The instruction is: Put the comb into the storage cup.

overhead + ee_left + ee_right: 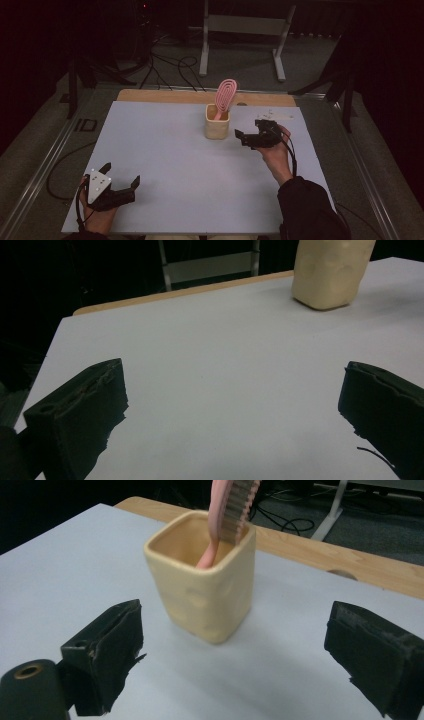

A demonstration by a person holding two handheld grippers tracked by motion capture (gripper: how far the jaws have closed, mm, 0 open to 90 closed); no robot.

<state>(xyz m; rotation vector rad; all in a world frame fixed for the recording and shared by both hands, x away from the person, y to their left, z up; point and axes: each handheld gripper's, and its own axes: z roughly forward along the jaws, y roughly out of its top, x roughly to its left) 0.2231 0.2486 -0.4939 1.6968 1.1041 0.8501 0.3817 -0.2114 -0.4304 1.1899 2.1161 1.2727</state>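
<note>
A cream square cup (217, 124) stands upright at the far middle of the white table, with a pink hairbrush (225, 96) standing handle-down inside it. In the right gripper view the cup (205, 582) and the brush (231, 510) sit just beyond the open jaws. My right gripper (247, 134) is open with nothing in it, a short way right of the cup, pointing at it. My left gripper (120, 176) is open too, low over the near left corner. In its own view the left gripper (230, 415) has bare table between its jaws and the cup (331, 271) far off.
The white table top (165, 165) rests on a wooden board whose far edge (165, 95) shows. Beyond it are metal stand legs (204, 50) and cables (170, 70) on the floor. Dark stands flank both sides.
</note>
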